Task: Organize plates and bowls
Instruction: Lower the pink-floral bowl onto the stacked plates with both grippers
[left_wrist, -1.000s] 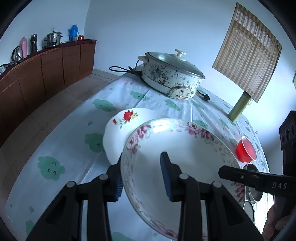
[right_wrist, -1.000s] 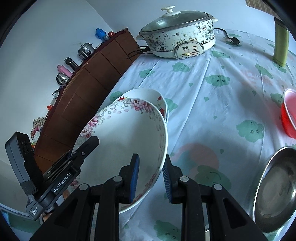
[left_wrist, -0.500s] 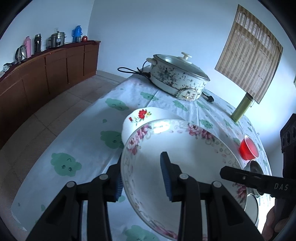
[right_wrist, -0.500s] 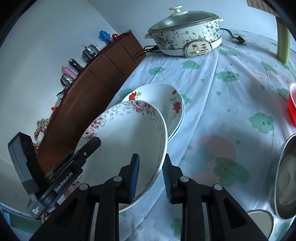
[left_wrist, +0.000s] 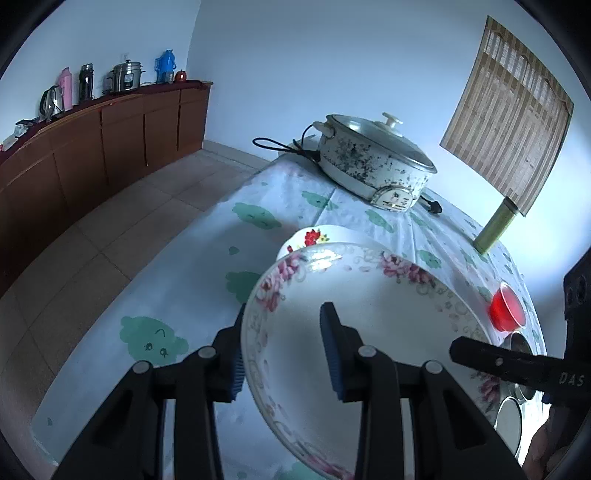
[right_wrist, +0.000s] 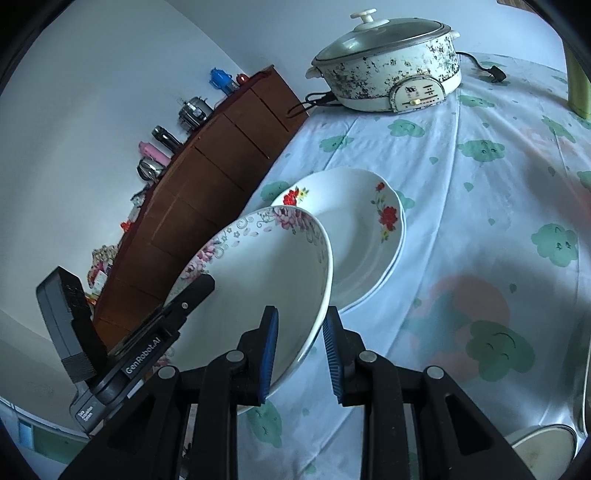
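Observation:
A large white bowl with pink flowers on its rim (left_wrist: 369, 314) (right_wrist: 258, 280) is held in the air between both grippers. My left gripper (left_wrist: 282, 352) is shut on its left rim. My right gripper (right_wrist: 300, 354) is shut on its right rim. A white plate with red flowers (right_wrist: 365, 229) lies on the table just beyond the bowl; only its far edge (left_wrist: 321, 234) shows in the left wrist view.
An electric pot with a glass lid (left_wrist: 373, 166) (right_wrist: 391, 70) stands at the table's far end. A red cup (left_wrist: 506, 308) and steel dishes (left_wrist: 517, 391) are at the right. A wooden sideboard (left_wrist: 92, 147) runs along the left wall.
Both grippers have lifted the bowl and drawn it back toward the near side. The red-flower plate now shows more fully beyond the bowl in the right wrist view.

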